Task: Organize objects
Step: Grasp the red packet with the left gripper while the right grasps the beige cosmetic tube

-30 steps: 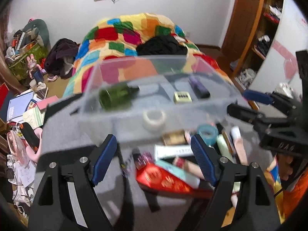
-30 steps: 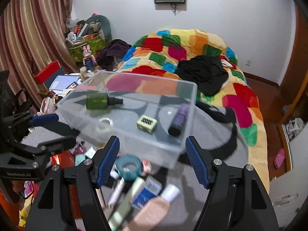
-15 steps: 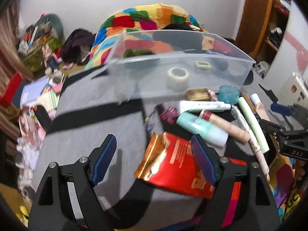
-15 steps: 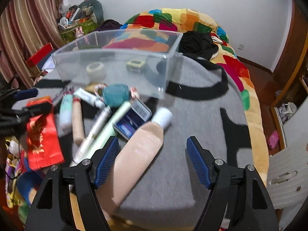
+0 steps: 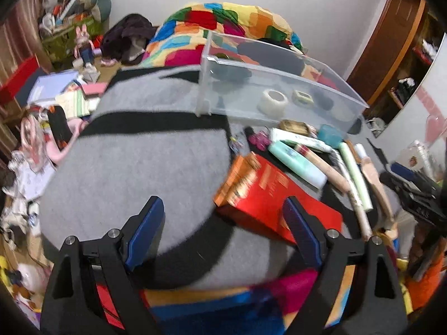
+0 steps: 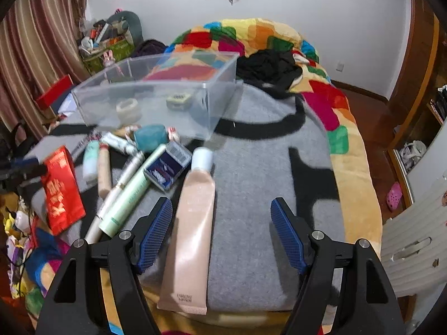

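A clear plastic bin [image 5: 279,106] [image 6: 156,97] stands on a grey blanket [image 5: 134,167] and holds a tape roll [image 5: 272,101], a small square box [image 6: 178,101] and dark items. In front of it lie several tubes, a teal case [image 6: 149,136], a blue box [image 6: 167,167], a red packet [image 5: 273,192] [image 6: 60,189] and a beige tube [image 6: 192,234]. My left gripper [image 5: 223,231] is open and empty, near the red packet. My right gripper [image 6: 220,231] is open and empty; the beige tube lies by its left finger.
A bed with a patchwork quilt [image 6: 279,39] and black clothes [image 6: 268,69] lies behind. Clutter of books and bags [image 5: 64,83] fills the floor on the left. A wooden door [image 5: 391,42] and shelves stand on the right.
Both grippers have pulled back and down from the bin toward the near edge of the blanket. The loose items in front of the bin have come into full view.
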